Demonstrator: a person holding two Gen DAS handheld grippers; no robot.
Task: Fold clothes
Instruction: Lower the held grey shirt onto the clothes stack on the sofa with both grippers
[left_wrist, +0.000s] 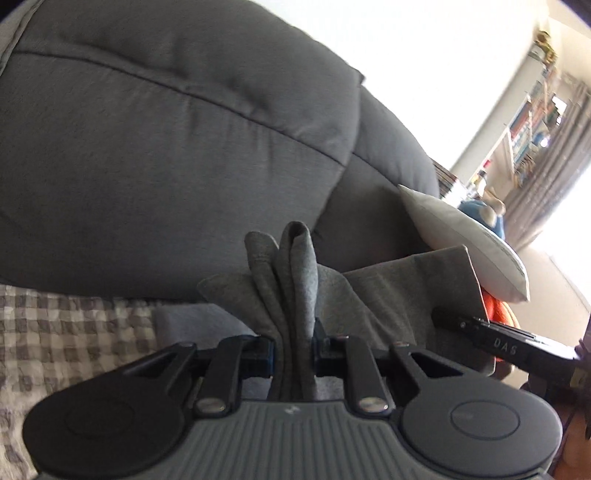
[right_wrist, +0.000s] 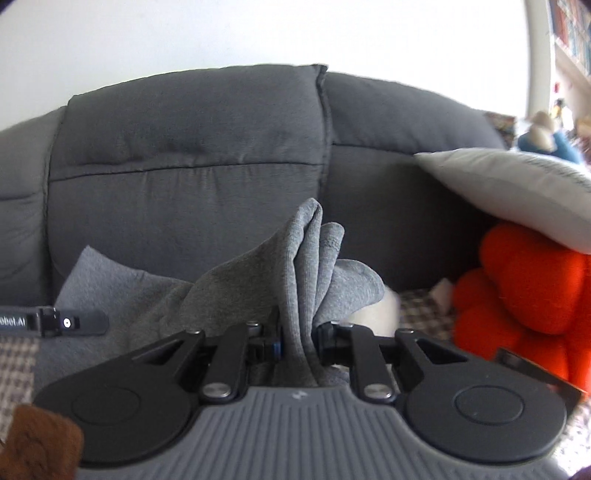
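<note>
Fabric fills both grips: the left tool (left_wrist: 293, 354) is clenched on a bunched fold of the grey garment (left_wrist: 388, 295), and the right tool (right_wrist: 297, 341) is likewise clamped on another gathered fold of the same cloth, its jaws nearly closed with only the layers between them. Each pinched bunch sticks up past the fingertips in upright pleats, and the rest of the garment hangs in a slack span between the two tools, lifted above the checked blanket (left_wrist: 66, 332) on the sofa seat. Both tools point toward the dark grey sofa back (right_wrist: 192, 147); the left one is rolled to one side, so its view is tilted, while the right sits about level. In each wrist view, the other tool's finger shows at the edge. A light grey pillow (right_wrist: 517, 192) leans on an orange plush toy (right_wrist: 524, 288) just right of the garment.
</note>
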